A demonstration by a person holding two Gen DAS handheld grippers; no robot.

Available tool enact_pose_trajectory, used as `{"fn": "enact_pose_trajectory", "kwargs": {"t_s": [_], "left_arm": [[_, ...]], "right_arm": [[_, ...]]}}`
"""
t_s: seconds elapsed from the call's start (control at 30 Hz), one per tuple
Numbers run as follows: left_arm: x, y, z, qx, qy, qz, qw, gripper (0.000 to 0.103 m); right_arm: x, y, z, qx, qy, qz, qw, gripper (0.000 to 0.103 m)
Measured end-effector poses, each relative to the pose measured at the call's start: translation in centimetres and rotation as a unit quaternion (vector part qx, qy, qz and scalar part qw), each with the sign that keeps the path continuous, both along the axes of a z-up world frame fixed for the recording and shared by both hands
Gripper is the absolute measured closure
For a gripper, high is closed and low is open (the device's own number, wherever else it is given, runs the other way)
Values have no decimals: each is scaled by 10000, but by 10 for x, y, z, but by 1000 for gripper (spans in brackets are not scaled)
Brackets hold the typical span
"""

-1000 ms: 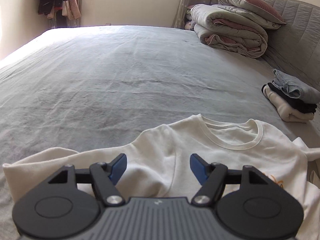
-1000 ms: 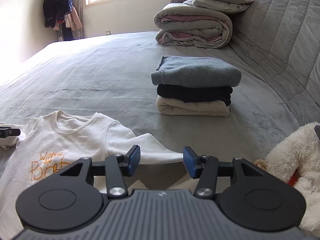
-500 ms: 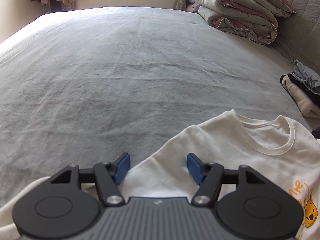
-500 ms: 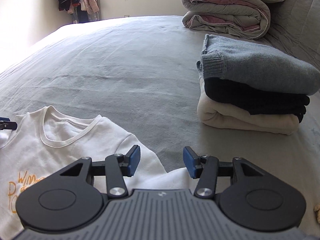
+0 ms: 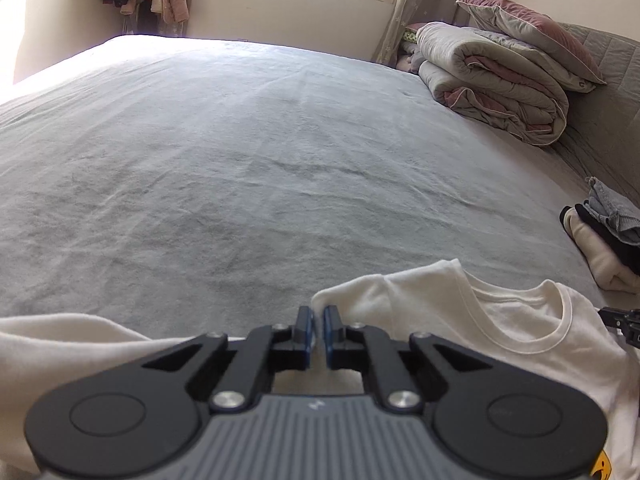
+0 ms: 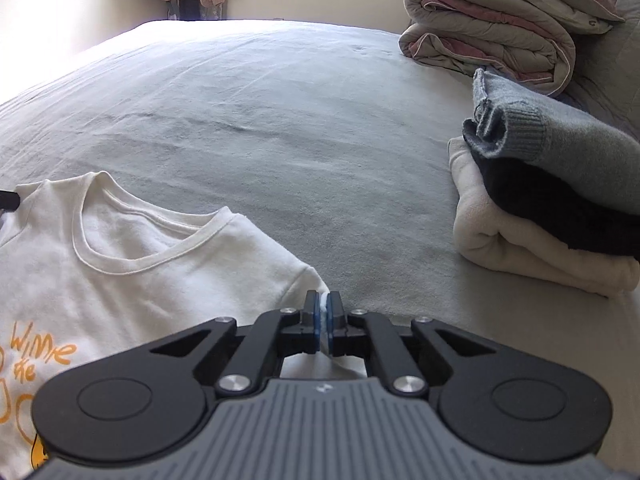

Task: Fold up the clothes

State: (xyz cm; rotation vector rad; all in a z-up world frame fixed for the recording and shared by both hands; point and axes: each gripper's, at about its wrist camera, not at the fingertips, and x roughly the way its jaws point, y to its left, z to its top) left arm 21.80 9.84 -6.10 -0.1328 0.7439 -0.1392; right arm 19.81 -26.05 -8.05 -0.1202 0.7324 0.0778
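On my left, the left gripper [image 5: 316,330] has come together since half a second ago, when its blue pads stood wide apart over the shoulder of the cream long-sleeved shirt with the orange cartoon print [image 5: 500,320]. Now the pads sit almost touching at the shirt's shoulder edge; a thin gap shows between them, and I cannot tell from my own camera whether cloth is caught in it. The left sleeve trails off to the side across the grey bedsheet [image 5: 240,160].

The shirt itself lies face up and spread near the front edge of the bed, collar toward the far side, print toward me.

On my right, the right gripper [image 6: 321,322] has also drawn shut from its open stance, and here a sliver of white fabric shows pinched between the pads, right at the seam where the other shoulder meets its sleeve. Further right, just beside the shirt, sits a stack of three folded garments, grey-blue knit over black over cream fleece [image 6: 552,200], and behind it a rolled quilt [image 6: 492,28].

I judge that both tools closing on the two shoulders means the grasp is being made for a fold, with the shirt ready to be lifted or turned by its top edge.
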Motion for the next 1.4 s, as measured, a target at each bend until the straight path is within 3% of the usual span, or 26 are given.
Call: {"fn": "enact_pose_trajectory", "kwargs": {"t_s": [0.2,0.3,0.53,0.63,0.67,0.7,0.87,1.03,1.1,1.4], "left_arm": [[5,2,22,348,-480,28,9982,97],[15,0,23,593,-635,95,9962,97],[12,-11,19,631,-814,115,9946,95],[11,-15,17,646,-890,124,9939,77],[10,-17,17,651,-915,127,9936,59],[10,-19,16,657,-941,130,9933,54],[8,-26,14,682,-1068,145,9918,55],[17,-54,-1,534,-751,-467,9946,62],[26,-63,-17,647,-466,-553,9953,67],[51,-73,-33,798,-501,-431,9946,67]], "right_arm": [[1,9,17,-233,-735,-202,9968,99],[15,16,14,-340,-782,-227,9961,99],[39,23,-13,-386,-508,-356,9973,98],[39,23,-18,-310,-491,-426,9974,90],[38,22,-16,-222,-497,-446,9975,90],[35,21,-12,-125,-522,-471,9974,90],[19,23,5,390,-803,-421,9951,90],[26,41,-6,842,-396,-188,9955,90],[33,46,-17,799,-275,-177,9963,90],[67,52,-24,660,-399,-225,9968,94]]}}
